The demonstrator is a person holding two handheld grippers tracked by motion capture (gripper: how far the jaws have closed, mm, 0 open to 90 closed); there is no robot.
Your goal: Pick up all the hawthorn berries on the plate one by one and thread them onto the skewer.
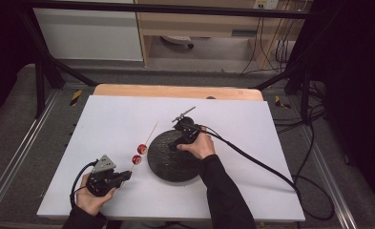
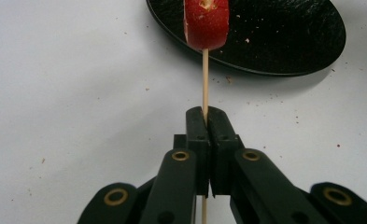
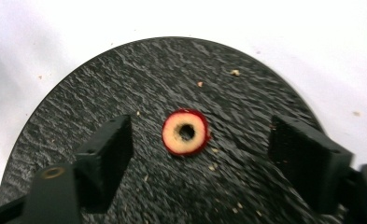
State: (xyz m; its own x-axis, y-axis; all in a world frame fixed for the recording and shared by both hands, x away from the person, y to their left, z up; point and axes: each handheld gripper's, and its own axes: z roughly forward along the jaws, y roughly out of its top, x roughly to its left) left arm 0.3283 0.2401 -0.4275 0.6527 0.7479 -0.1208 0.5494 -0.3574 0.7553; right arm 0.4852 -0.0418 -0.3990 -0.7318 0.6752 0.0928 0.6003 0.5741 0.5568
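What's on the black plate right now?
One red-skinned fruit slice with a hole through its middle lies flat on the black plate, with a few crumbs. The near part of the plate is covered by the right tool.

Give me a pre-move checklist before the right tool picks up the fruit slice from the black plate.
1. Left tool clamped on the skewer: ok.
2. Red fruit piece seated on the skewer: ok.
3. Fruit slice lying flat on the black plate, hole up: ok.
4. Right tool open, slice between its jaws: ok.
5. Pads touching the slice: not ok, both stand apart from it.
6. Free skewer tip for threading: ok.
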